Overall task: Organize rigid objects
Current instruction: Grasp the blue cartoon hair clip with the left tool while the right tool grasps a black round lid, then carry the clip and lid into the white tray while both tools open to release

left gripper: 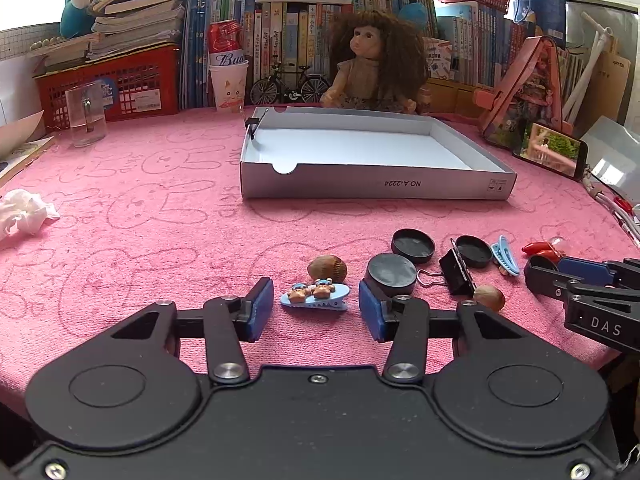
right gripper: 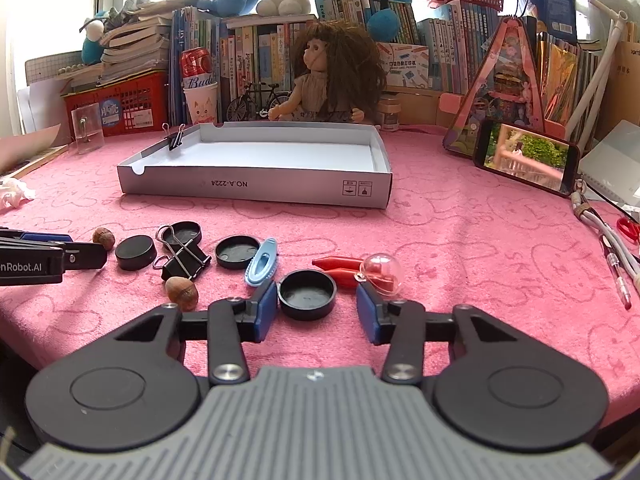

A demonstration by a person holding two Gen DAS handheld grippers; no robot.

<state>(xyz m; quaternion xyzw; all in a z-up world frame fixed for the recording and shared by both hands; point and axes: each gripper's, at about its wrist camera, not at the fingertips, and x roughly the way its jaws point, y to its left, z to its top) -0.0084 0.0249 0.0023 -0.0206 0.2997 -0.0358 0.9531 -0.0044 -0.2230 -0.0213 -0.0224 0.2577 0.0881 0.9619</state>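
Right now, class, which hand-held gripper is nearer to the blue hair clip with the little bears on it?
Left. The left hand-held gripper is open with the bear hair clip lying between its fingertips. The right hand-held gripper sits off to the clip's right, around a black cap.

A curly-haired doll (right gripper: pixel 334 76) sits before the shelved books (right gripper: pixel 248 64), a phone (right gripper: pixel 526 158) leans at the right, and crumpled tissue (left gripper: pixel 24 214) lies on the pink tabletop (left gripper: pixel 140 220).

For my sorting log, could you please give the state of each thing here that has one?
Left tongs: open around the bear hair clip.
Right tongs: open around an upturned black cap.
Box: lidless, one binder clip on its wall.
Phone: screen on.
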